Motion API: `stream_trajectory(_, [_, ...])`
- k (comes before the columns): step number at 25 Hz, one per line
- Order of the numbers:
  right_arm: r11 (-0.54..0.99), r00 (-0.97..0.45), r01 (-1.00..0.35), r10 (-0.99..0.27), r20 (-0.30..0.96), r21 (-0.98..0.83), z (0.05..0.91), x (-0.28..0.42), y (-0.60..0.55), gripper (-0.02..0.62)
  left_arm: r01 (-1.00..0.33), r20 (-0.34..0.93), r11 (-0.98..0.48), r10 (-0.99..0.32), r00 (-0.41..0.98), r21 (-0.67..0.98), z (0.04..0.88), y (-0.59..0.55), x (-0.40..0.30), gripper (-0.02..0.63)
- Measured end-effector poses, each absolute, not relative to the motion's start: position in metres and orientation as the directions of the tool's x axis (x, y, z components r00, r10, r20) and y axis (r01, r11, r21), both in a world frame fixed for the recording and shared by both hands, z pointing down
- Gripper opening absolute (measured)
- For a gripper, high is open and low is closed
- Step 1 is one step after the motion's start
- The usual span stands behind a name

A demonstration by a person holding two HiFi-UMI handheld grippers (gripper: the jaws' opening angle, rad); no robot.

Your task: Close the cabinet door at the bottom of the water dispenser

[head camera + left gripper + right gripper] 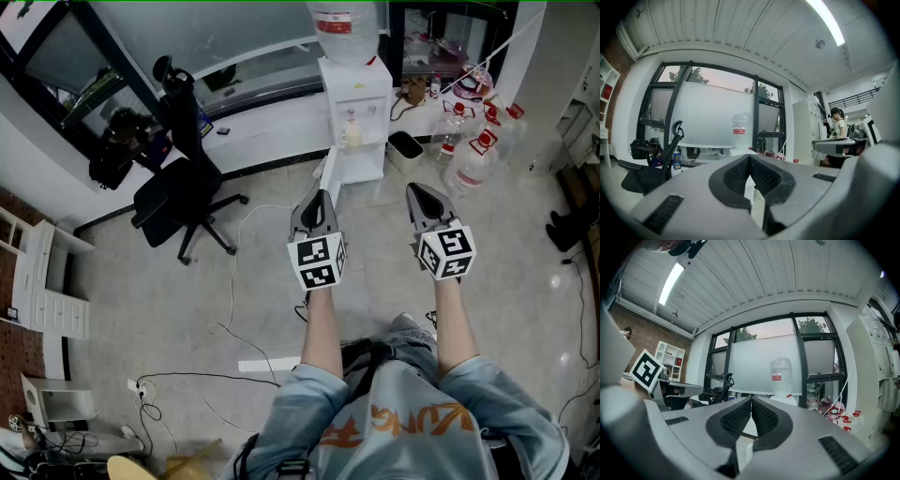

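The white water dispenser (355,112) stands against the far wall with a clear bottle (345,26) on top. Its bottom cabinet door (326,176) hangs open, swung out to the left, edge-on toward me. My left gripper (319,195) is held level just in front of that door's edge, jaws shut with nothing between them. To its right my right gripper (418,188) is shut and empty too, a little short of the dispenser. The bottle (740,131) shows above the left gripper (750,157). The bottle (781,376) also rises above the right gripper (751,401).
A black office chair (183,197) stands left of the dispenser. Several water bottles (469,155) and a black bin (405,144) sit on the floor to its right. Cables (234,281) trail over the floor. A white shelf unit (47,281) is at far left. A person (840,124) stands far right.
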State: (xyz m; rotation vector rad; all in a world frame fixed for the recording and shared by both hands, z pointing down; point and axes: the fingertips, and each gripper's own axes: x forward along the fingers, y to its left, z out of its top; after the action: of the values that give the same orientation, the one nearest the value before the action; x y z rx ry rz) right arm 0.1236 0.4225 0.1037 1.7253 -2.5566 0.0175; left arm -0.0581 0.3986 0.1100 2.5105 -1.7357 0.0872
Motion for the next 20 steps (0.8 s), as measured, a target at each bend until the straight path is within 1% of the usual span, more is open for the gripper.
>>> stream_trajectory(5, [0.358,-0.357,-0.933,-0.933,0.042,0.018,0.098,0.121,0.422,0.028,-0.936,0.092,-0.350,-0.931,0.353,0.040,0.106,0.399,-0.064,0.008])
stream_trajectory(10, [0.351,-0.349,-0.936,-0.934,0.072,0.016,0.101,0.122,0.415,0.029,-0.943,0.089,-0.324,-0.940,0.330,0.072,0.106,0.394,-0.075,0.008])
stream_trajectory(20, [0.386,-0.384,-0.922,-0.921,0.059,0.031,0.088,0.109,0.405,0.029,-0.956,0.065,-0.271,-0.958,0.280,0.115,0.099,0.390,-0.100,0.008])
